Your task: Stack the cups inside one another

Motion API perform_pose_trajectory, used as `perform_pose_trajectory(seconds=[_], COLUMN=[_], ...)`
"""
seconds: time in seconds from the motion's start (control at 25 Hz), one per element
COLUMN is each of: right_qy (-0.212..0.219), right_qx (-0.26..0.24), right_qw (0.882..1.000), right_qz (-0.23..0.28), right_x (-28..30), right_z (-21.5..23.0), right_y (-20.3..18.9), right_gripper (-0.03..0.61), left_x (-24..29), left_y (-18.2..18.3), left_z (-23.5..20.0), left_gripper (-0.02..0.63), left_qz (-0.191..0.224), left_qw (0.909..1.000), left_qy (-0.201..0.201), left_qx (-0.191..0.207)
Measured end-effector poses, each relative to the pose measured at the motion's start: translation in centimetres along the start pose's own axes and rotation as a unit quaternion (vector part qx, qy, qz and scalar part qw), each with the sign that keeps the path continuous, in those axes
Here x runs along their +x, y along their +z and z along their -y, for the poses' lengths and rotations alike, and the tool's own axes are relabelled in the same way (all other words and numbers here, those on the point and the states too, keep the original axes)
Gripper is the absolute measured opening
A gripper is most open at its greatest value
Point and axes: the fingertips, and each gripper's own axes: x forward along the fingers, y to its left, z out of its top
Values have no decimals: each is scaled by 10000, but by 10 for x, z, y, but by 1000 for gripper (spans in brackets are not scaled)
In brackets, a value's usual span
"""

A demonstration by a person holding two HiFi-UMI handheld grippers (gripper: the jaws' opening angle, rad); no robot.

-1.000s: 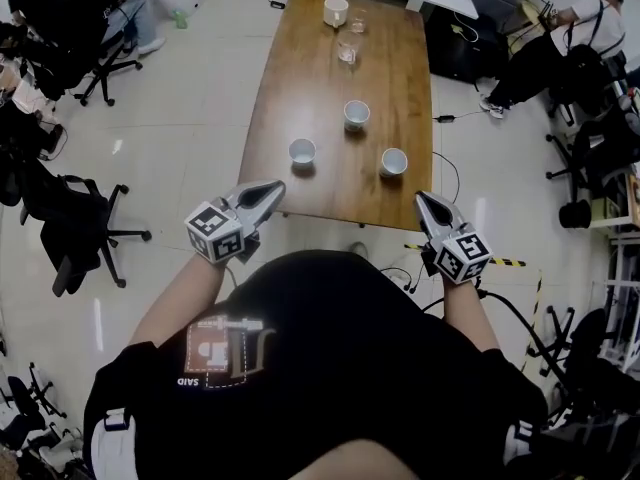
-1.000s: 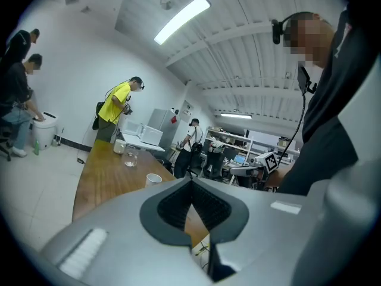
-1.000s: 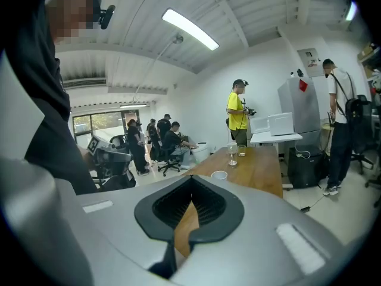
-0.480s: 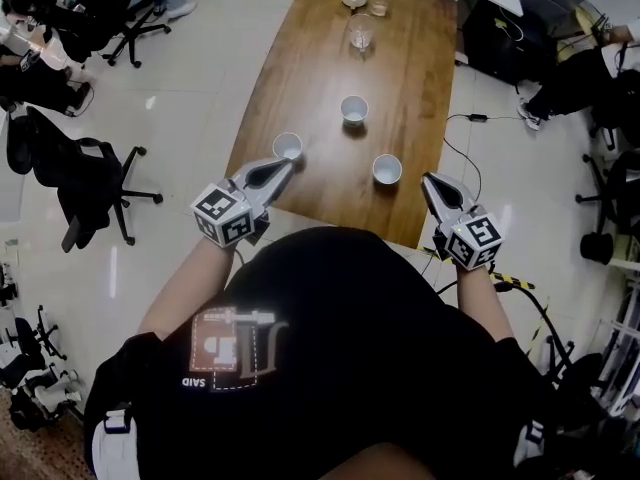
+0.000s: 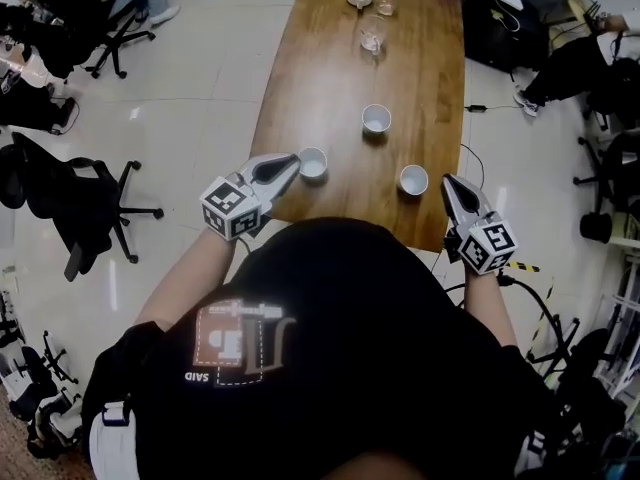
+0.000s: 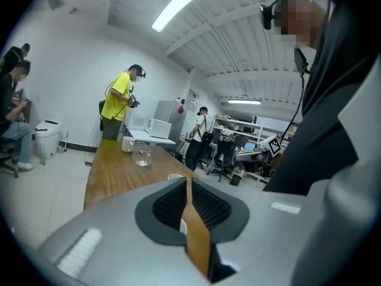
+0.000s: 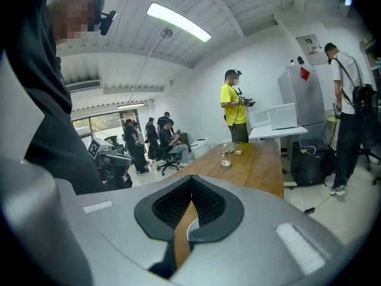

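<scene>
Fingers (image 6: pixel 119 237) pressed together, empty, on left gripper (image 5: pixel 293 160) and right gripper (image 5: pixel 450 182); cup (image 5: pixel 314 164) mere sliver through gap.

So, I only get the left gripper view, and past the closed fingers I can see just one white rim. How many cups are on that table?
Observer: Three small white ones in the head view: the left cup, the middle cup and the right cup, all standing apart, none stacked yet.
Operator: And where's the other hand?
Observer: The right gripper is by the right edge of the table, just right of the right cup and not touching it.
Operator: Is it carrying anything?
Observer: No. The right gripper view shows its fingers together with nothing held between them.
</scene>
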Motion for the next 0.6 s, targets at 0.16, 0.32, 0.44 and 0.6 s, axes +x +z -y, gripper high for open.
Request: perform_pose_trajectory(seconds=[0.16,0.32,0.44,0.6], right_qy=[-163,-172,-148,-112], right_qx=[13,-23,-21,-35], right_qw=[9999,9998,9999,9999], right_qz=[52,26,18,57], right_x=[7,8,4,-1], right_z=[-8,-7,-1,8], right_y=[3,3,4,4], right_gripper=[15,15,15,15], left_x=[2,11,19,29], left_y=[-5,-22,-23,-8], left_z=[-13,-4,6,14], left_gripper=[5,7,8,9], left_qz=[-240,-648,-681,-582], left_qw=[9978,9912,9900,9903], left_qy=[-232,-435,-504,-497], left_qx=[564,1066,1125,1159])
